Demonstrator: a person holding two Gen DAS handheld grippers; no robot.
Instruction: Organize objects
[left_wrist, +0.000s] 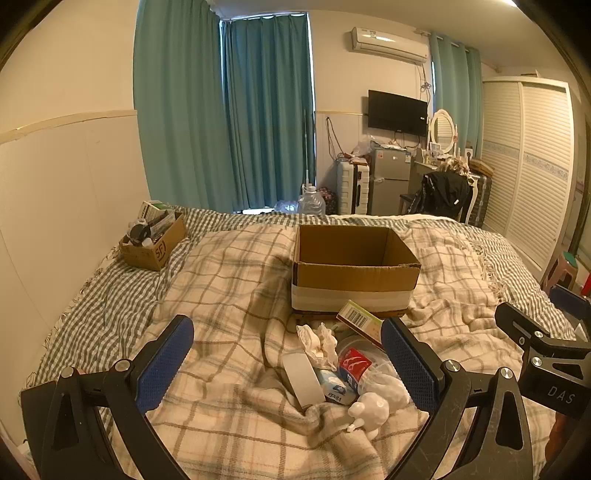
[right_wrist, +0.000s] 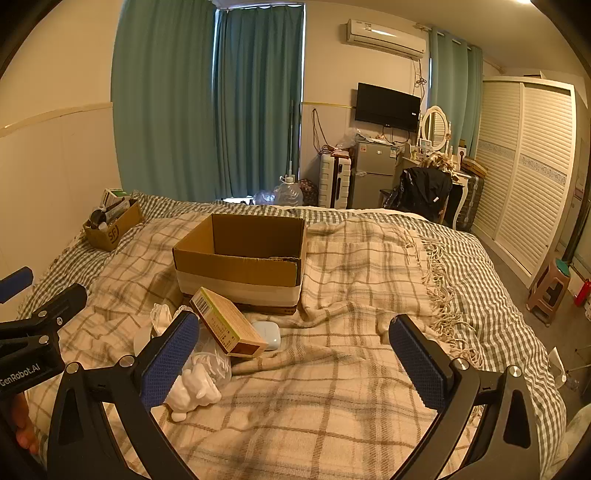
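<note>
An open cardboard box (left_wrist: 354, 273) (right_wrist: 240, 258) stands on the plaid blanket, with nothing showing inside it. In front of it lies a small pile: a yellow-green carton (left_wrist: 364, 321) (right_wrist: 229, 325), a crumpled tissue (left_wrist: 319, 341), a flat white box (left_wrist: 303, 378), a blue tissue pack (left_wrist: 334, 387), a red-labelled packet (left_wrist: 352, 363), a white figurine (left_wrist: 371, 410) (right_wrist: 194, 391) and a small white case (right_wrist: 267, 334). My left gripper (left_wrist: 288, 365) is open above the pile. My right gripper (right_wrist: 295, 358) is open over bare blanket, right of the pile.
A smaller SF carton (left_wrist: 155, 243) (right_wrist: 110, 227) full of items sits at the bed's far left by the wall. The bed edge (right_wrist: 524, 332) drops to the floor on the right, with a stool (right_wrist: 550, 291) and wardrobe (right_wrist: 528, 166) beyond.
</note>
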